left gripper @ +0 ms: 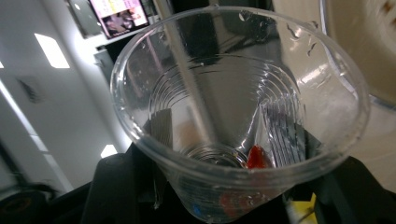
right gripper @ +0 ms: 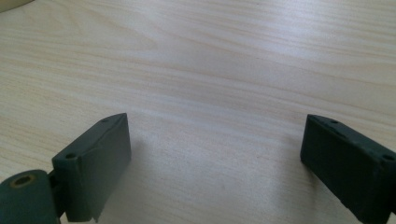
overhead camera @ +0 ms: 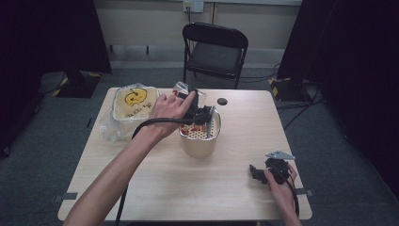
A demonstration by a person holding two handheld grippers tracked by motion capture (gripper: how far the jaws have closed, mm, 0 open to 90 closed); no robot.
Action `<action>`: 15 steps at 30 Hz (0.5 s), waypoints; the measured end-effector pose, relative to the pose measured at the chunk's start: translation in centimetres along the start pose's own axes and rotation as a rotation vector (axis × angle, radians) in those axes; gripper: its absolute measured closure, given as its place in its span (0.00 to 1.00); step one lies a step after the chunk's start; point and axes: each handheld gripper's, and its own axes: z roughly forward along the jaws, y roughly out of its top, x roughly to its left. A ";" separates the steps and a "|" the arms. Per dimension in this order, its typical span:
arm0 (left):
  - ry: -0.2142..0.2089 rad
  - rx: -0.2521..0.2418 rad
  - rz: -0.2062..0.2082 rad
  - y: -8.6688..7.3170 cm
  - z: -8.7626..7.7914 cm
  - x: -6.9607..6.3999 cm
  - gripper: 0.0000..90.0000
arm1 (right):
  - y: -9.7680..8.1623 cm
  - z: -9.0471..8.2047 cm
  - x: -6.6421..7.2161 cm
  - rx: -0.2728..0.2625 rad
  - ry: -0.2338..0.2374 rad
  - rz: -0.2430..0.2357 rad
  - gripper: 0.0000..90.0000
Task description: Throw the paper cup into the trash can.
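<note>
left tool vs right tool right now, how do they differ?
The left tool is shut on a clear plastic cup, tipped over the perforated container; the right tool is open and holds nothing. The left tool is raised above the container; the right tool sits low by the table near its front right corner. Both are hand-held, with black jaws.

Hand-held gripper point(right gripper: 215, 163) jaws apart over table point(right gripper: 210, 70)
</note>
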 end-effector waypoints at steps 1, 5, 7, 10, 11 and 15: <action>-0.089 -0.042 -0.124 -0.4 0.1 0.3 0.49 | 0.0 0.0 0.0 0.000 0.000 0.000 0.09; -0.302 -0.150 -0.495 -2.4 0.4 1.7 0.50 | 0.0 0.0 0.0 0.000 0.001 0.000 0.09; -0.401 -0.240 -0.736 -4.0 0.7 2.5 0.50 | 0.0 0.0 0.0 0.001 0.000 0.000 0.09; -0.470 -0.316 -0.920 -5.5 0.9 3.2 0.49 | 0.0 0.0 0.0 0.001 -0.001 0.001 0.09; -0.509 -0.341 -0.998 -6.2 0.9 3.5 0.49 | 0.0 0.0 0.0 0.000 0.000 0.000 0.09; -0.623 -0.464 -1.248 -8.7 1.1 3.9 0.49 | 0.0 0.0 0.0 0.000 0.000 0.000 0.09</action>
